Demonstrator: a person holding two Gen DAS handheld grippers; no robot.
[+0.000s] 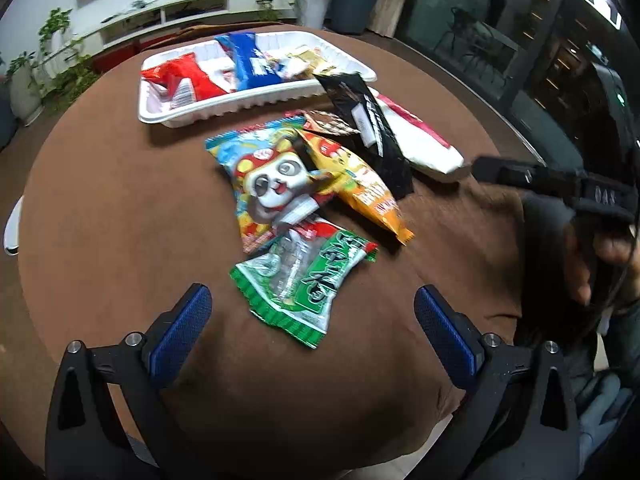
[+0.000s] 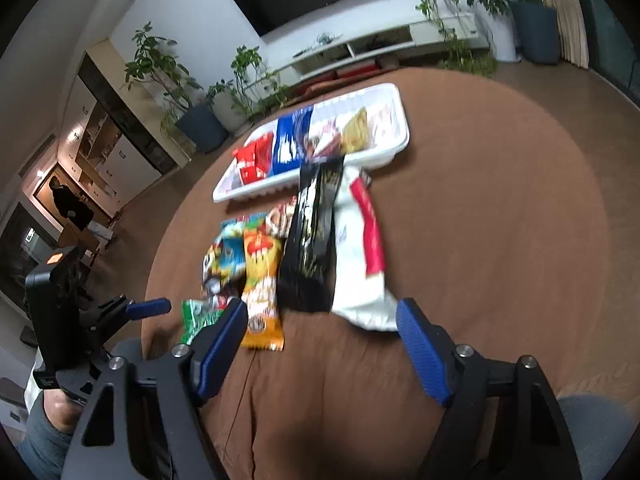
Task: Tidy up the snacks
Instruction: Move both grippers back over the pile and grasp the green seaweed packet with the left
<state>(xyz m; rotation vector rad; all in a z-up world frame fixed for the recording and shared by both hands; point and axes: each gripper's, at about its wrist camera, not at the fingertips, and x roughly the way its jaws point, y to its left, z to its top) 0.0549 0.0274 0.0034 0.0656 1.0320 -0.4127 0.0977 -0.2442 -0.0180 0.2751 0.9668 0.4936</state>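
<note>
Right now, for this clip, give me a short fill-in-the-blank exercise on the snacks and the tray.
1. The white tray holds a red packet and a ____ packet beside it.
2. The green packet lies nearest the ____ gripper.
3. The black packet leans its far end on the tray's ____.
4. Both grippers hold ____.

Missing words: blue; left; rim; nothing

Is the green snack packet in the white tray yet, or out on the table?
Out: green packet lies on the brown tablecloth, apart from the tray.
</note>
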